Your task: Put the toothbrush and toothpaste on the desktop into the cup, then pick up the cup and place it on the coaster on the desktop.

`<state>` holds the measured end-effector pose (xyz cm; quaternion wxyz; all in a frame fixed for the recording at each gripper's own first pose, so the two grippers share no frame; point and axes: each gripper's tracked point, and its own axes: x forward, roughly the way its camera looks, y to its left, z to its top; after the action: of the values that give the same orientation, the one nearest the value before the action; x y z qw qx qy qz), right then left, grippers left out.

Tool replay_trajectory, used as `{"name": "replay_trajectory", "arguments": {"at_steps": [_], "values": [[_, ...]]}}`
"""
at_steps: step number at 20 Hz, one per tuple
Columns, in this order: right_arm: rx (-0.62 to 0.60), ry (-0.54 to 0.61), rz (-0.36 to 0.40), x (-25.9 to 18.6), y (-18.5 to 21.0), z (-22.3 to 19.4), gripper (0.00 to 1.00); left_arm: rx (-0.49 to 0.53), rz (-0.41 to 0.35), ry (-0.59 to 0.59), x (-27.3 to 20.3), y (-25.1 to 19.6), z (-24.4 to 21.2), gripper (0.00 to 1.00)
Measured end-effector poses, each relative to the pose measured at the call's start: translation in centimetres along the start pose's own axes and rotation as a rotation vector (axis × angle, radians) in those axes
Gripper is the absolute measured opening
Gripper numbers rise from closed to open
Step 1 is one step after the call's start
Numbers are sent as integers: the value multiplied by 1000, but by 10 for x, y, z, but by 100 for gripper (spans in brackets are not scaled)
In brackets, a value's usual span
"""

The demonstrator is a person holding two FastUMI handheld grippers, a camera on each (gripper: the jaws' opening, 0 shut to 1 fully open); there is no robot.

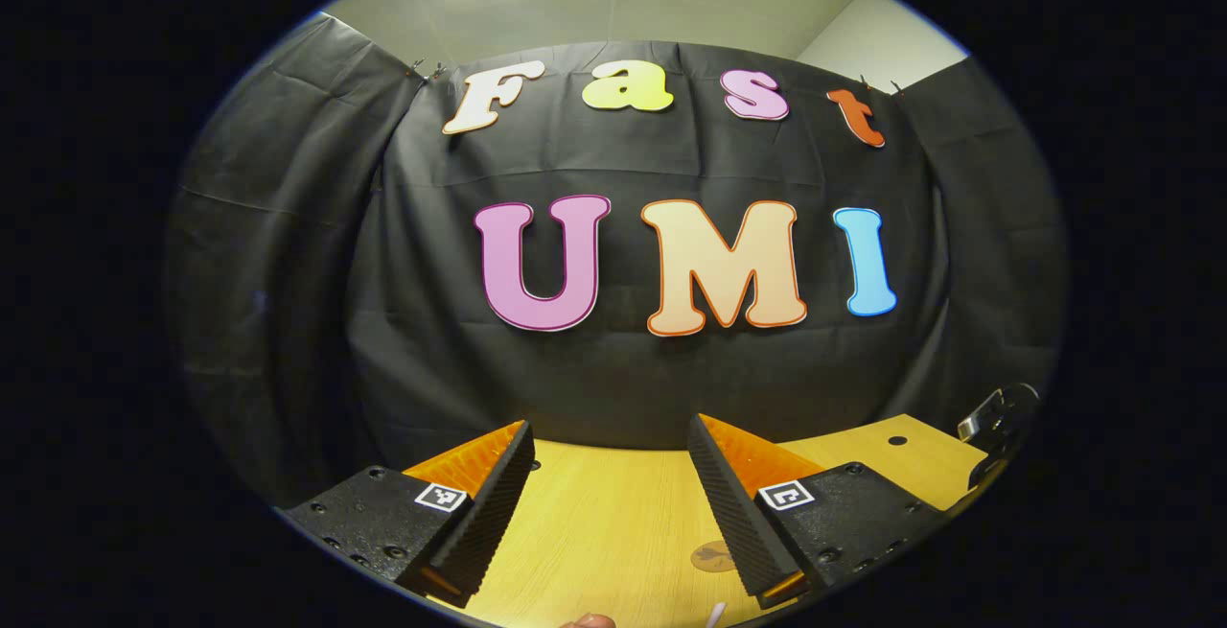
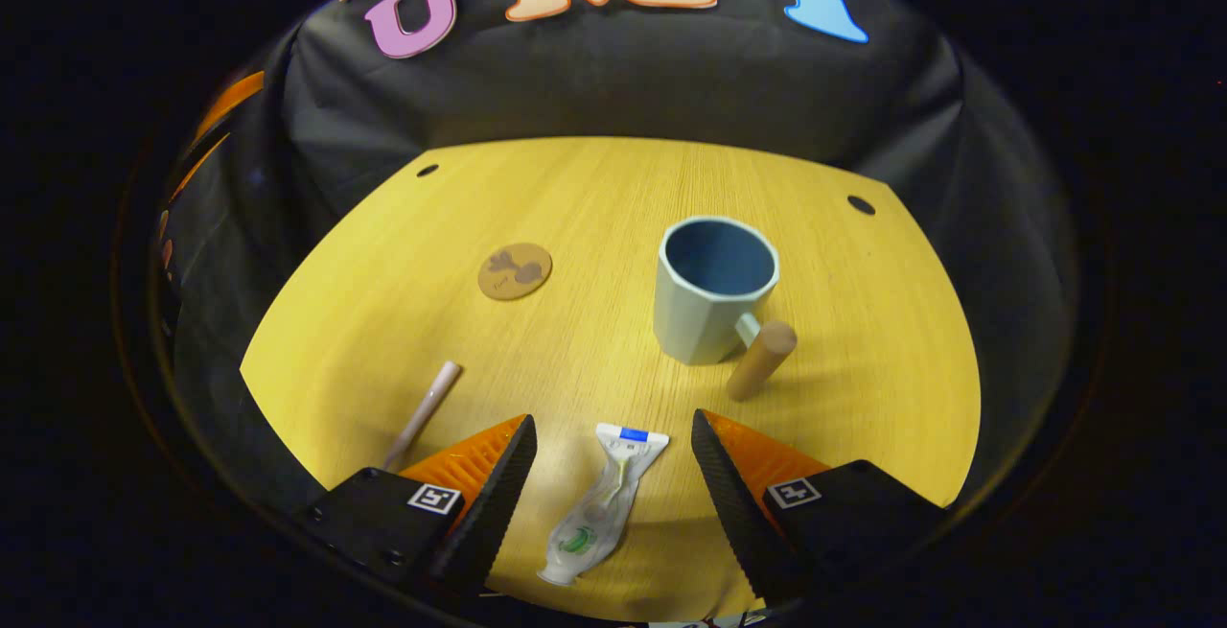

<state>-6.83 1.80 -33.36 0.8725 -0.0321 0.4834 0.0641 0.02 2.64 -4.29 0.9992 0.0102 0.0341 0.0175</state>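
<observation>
You are holding the right hand-held gripper [image 2: 613, 475] with fingers apart over the toothpaste [image 2: 604, 503], which is lying on the surface [image 2: 594, 206] between them, long axis running roughly along the fingers, cup [image 2: 714, 288] farther ahead.

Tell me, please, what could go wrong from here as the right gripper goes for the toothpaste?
The toothpaste tube lies flat on the desktop between the open right gripper fingers, so they may scrape the wood or squash it. The cup stands just ahead with its handle toward the gripper; a forward overshoot might knock it.
</observation>
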Motion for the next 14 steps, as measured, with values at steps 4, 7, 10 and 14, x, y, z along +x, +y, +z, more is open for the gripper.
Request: {"name": "replay_trajectory", "arguments": {"at_steps": [4, 7, 10, 14], "values": [[-25, 83, -40, 19, -9, -21, 100, -1, 6, 26, 3, 4, -11, 94], [-45, 140, -47, 29, -9, -33, 99, 1, 6, 48, 3, 4, -18, 94], [-56, 180, -53, 35, -9, -42, 99, 11, 4, 56, 3, 3, -22, 94], [-44, 229, -38, 40, -6, -53, 92, 13, 2, 63, 3, 4, -24, 94]]}}
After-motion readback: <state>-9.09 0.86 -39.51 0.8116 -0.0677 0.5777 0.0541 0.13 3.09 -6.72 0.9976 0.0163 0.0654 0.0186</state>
